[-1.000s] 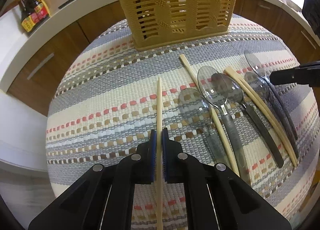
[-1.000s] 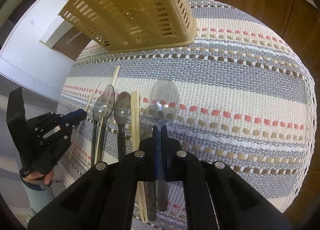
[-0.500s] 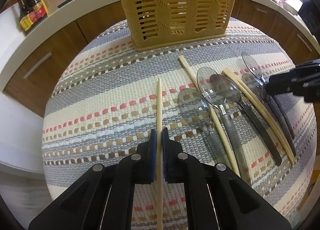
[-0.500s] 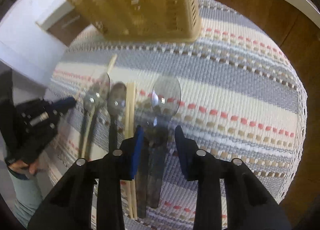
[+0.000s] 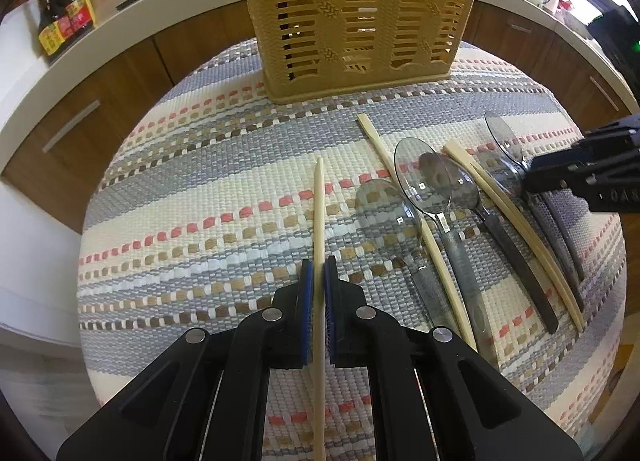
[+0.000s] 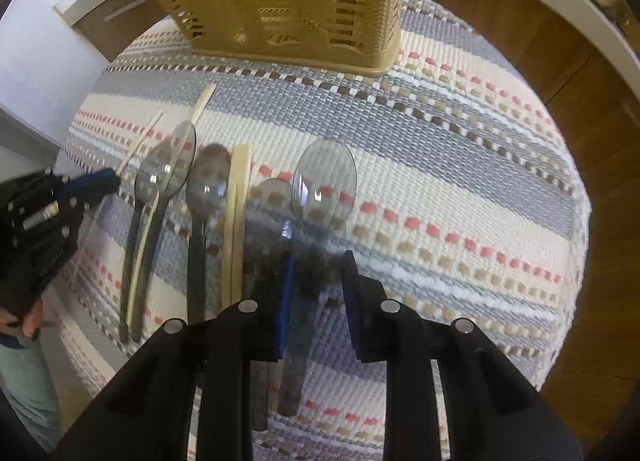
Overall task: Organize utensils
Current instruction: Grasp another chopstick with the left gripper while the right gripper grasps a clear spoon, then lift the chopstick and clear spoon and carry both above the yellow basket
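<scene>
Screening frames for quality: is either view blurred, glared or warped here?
Left wrist view: sharp, with the chopstick crisp in the left claw; window glare top right; fisheye bends the mat edges. Right wrist view: motion blur smears the spoons and the open right claw; the basket looks soft too.
</scene>
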### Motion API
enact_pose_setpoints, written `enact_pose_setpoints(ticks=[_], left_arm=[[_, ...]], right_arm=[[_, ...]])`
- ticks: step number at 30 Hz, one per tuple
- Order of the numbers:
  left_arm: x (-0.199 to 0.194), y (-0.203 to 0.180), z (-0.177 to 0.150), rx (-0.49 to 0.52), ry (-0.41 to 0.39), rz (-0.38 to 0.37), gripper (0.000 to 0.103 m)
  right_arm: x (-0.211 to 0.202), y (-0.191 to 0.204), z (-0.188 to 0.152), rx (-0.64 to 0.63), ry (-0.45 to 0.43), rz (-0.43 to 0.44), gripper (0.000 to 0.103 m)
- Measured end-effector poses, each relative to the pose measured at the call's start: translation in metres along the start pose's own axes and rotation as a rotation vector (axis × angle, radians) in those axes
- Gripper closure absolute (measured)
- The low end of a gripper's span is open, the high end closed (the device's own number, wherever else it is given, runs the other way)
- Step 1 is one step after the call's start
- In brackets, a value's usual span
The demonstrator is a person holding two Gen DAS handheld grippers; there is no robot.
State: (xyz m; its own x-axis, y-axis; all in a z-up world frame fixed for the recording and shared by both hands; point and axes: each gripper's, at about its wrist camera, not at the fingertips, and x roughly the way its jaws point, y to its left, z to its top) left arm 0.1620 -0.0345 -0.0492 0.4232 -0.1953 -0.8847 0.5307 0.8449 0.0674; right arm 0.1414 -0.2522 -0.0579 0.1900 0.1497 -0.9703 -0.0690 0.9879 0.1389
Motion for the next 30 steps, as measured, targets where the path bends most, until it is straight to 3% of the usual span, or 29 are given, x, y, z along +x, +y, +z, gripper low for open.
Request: enact_pose_setpoints(ticks=[1,3,5,7,13,21,26,30], left_arm=[[0.000,0.001,0.001,0.000,0.006,-0.001,0.099],[0.000,0.001,0.002,0.007,0.013,0.008,0.099],[-0.001,-0.001,0.002,0.011,0.010,0.021,0.099],[-0.001,-0.001,0.003,-0.003,-0.003,0.027,0.100],[-0.033,0.007,0.006,-0.074,-0.137,-0.053,0.100],[-0.119,0.005,0.034,-0.102,-0.434,-0.104,0.100],[-0.143,0.004,0.062,-0.111,-0.527,-0.132,0.100],[-0.153,0.008,0.089,-0.132,-0.612,-0.130,0.100]], right_arm=[[0.001,-0.001,0.004,0.002,0.006,0.001,0.082],[0.001,0.005,0.007,-0.023,0.009,-0.049,0.091],[0.001,0.012,0.006,-0.048,-0.005,-0.063,0.093],[-0.002,0.011,0.001,-0.048,-0.025,-0.044,0.093],[-0.039,0.006,-0.015,-0.057,-0.157,0.042,0.093],[-0.125,0.013,-0.012,-0.089,-0.479,0.138,0.093],[-0.158,0.015,0.003,-0.044,-0.653,0.221,0.093],[-0.181,0.015,0.023,-0.030,-0.776,0.200,0.093]])
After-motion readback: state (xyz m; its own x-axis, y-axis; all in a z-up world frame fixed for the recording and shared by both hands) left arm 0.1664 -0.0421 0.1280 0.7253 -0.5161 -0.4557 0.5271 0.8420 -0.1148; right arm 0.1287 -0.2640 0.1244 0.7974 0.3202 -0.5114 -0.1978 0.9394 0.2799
